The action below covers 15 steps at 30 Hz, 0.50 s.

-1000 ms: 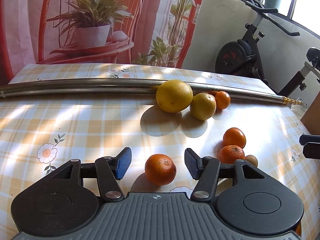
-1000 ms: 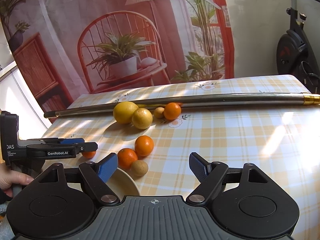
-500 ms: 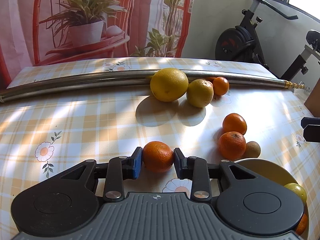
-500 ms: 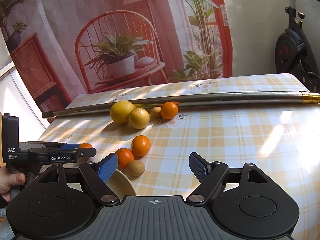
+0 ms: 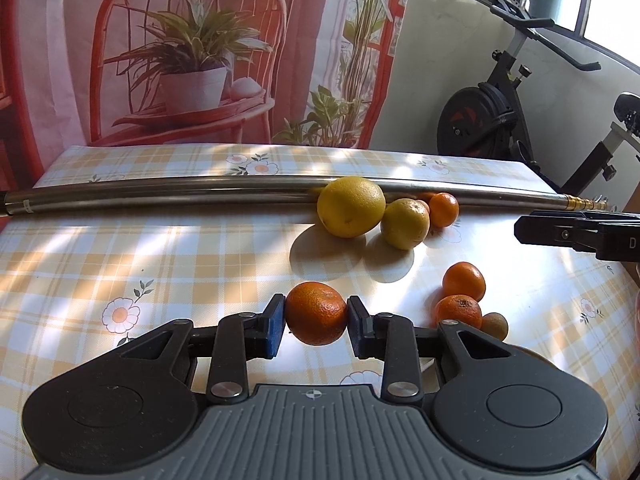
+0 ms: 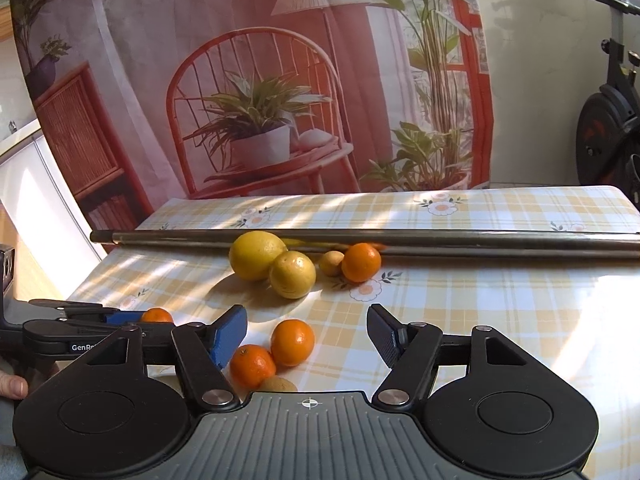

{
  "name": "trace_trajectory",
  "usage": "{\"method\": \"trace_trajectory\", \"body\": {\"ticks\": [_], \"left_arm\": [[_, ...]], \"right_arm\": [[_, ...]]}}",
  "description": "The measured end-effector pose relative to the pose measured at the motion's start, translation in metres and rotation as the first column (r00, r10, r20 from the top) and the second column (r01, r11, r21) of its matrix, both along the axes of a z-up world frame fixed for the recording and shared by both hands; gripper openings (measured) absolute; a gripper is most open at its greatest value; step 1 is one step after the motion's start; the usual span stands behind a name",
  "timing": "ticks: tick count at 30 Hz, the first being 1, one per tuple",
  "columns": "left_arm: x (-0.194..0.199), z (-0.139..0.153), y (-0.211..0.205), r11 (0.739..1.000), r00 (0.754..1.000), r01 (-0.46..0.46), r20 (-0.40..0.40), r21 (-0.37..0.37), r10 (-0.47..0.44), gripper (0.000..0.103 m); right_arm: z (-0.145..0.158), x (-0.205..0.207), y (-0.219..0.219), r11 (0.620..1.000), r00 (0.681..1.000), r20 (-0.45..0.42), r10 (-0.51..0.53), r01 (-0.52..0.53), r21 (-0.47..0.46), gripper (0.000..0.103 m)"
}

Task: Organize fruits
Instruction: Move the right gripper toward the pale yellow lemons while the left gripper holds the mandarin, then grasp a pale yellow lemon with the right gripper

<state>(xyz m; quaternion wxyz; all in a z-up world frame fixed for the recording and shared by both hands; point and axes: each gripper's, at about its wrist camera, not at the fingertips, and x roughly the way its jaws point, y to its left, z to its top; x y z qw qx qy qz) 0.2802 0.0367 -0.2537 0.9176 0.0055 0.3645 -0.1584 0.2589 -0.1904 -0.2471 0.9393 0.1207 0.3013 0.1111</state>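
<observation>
In the left wrist view, a steel pipe (image 5: pixel 200 197) lies across the far part of the checked tablecloth (image 5: pixel 160 264). The left gripper (image 5: pixel 316 320) sits low at centre, its blue pads (image 5: pixel 274 326) pressed on either side of a mandarin (image 5: pixel 316 313), which is clamped between them; whether it rests on the cloth or hangs just above it cannot be told. Beyond it, against the pipe, sit a big yellow citrus (image 5: pixel 351 207), a smaller yellow one (image 5: pixel 405 223) touching it, and a small orange (image 5: pixel 443 209) just beside that. Nearer and to the right, two mandarins (image 5: pixel 464 281) touch each other, with a brown kiwi (image 5: pixel 494 325) just beside the nearer one. A pale plate rim (image 5: pixel 532 354) peeks out behind the gripper's right arm. At the right edge, a black part of the right gripper pokes in above the cloth.

In the right wrist view, the left gripper (image 6: pixel 138 318) shows at far left, side on, with the held mandarin (image 6: pixel 157 315) between its tips. The right gripper (image 6: pixel 306 334) has its fingers spread wide with nothing between them, hovering over the cloth, the pair of mandarins (image 6: pixel 292 342) just ahead of its left finger. An exercise bike (image 6: pixel 612 120) stands at the far right
</observation>
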Motion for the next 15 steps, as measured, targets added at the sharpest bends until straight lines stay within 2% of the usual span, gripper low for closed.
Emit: {"method": "trace_trajectory", "body": {"ticks": [6, 9, 15], "left_arm": [[-0.010, 0.011, 0.006, 0.999, 0.998, -0.044, 0.042, -0.019, 0.045, 0.034], [-0.013, 0.011, 0.008, 0.999, 0.998, -0.046, 0.040, -0.025, 0.047, 0.034], [-0.017, 0.006, 0.010, 0.998, 0.998, -0.047, 0.031, -0.045, 0.049, 0.034]], "right_arm": [[-0.007, 0.045, 0.008, 0.998, 0.998, 0.030, 0.057, -0.057, -0.022, 0.055], [-0.024, 0.068, 0.011, 0.998, 0.999, -0.005, 0.053, -0.052, 0.030, 0.052], [-0.036, 0.102, 0.032, 0.997, 0.996, -0.032, 0.080, -0.081, -0.020, 0.050]]}}
